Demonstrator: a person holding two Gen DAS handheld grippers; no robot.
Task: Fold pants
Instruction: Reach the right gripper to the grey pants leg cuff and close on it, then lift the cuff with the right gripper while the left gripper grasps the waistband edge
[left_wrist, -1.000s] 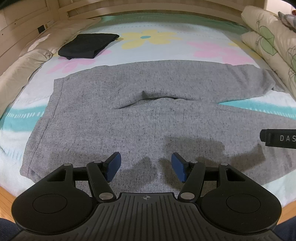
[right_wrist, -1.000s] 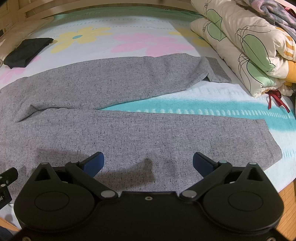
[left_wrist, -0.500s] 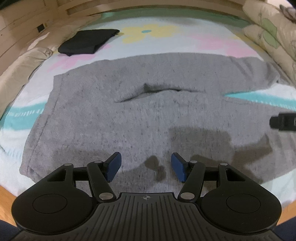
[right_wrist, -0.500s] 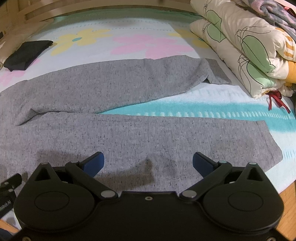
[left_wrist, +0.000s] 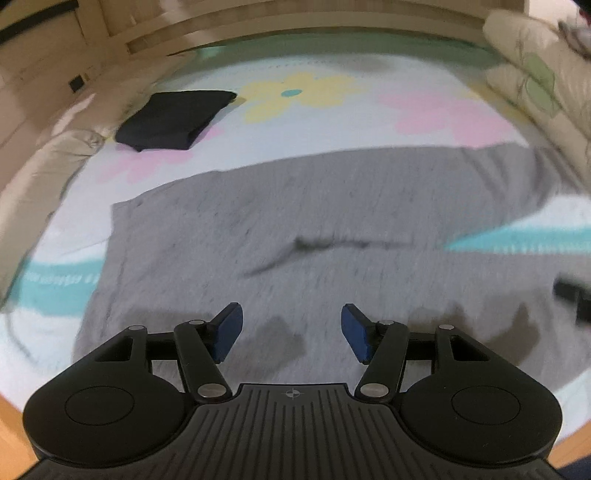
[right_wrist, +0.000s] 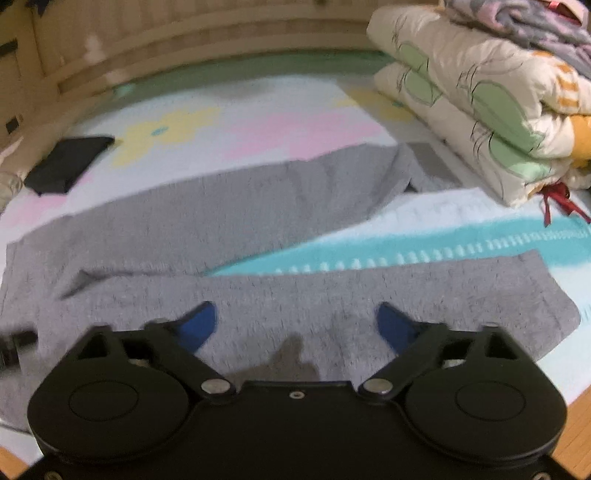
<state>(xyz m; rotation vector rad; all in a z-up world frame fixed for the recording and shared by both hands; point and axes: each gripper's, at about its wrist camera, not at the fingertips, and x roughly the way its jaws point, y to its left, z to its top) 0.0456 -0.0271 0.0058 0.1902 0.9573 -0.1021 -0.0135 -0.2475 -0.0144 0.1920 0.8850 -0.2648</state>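
At bottom centre of each wrist view, the left gripper and right gripper hover with blue fingers spread, holding nothing. Grey pants lie flat across mid-frame on the flowered bedsheet. A folded black garment sits upper left; stacked quilts upper right.

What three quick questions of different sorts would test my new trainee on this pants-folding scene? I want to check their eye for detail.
1. True or false: the grey pants lie spread flat on the bed with the legs apart.
2. The left gripper and right gripper are: A) both open, holding nothing; B) both shut on cloth; C) one of each.
3. Fill in: beyond the pants lies a folded ____ garment.

Key: 1 true; 2 A; 3 black.
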